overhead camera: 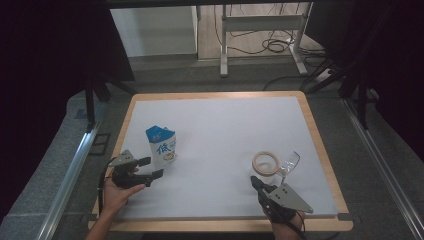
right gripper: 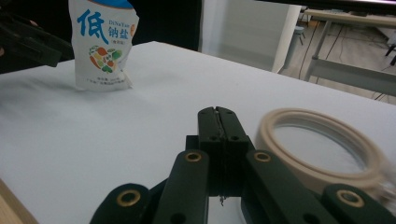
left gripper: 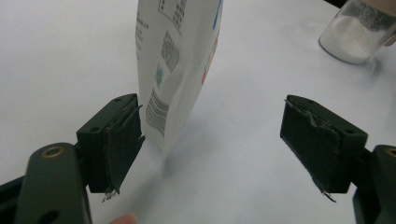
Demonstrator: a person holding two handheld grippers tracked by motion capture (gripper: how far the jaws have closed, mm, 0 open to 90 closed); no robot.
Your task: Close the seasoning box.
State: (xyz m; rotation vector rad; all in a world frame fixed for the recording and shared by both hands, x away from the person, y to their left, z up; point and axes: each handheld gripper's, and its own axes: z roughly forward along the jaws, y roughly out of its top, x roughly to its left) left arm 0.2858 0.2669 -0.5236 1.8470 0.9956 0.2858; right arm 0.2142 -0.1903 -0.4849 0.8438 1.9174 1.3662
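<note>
I see a glossy plastic pouch, a clear glass jar, a matt white table top with wooden rim, and worn rubbery pads.

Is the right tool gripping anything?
No: in the right gripper view the right tool has its jaws pressed flat together with nothing between them, beside the ring.

Even, soft light falls on the white table, surroundings dark; the pouch casts a faint shadow toward the camera; the ring beside it looks blurred

overhead view; two table-level close-ups
</note>
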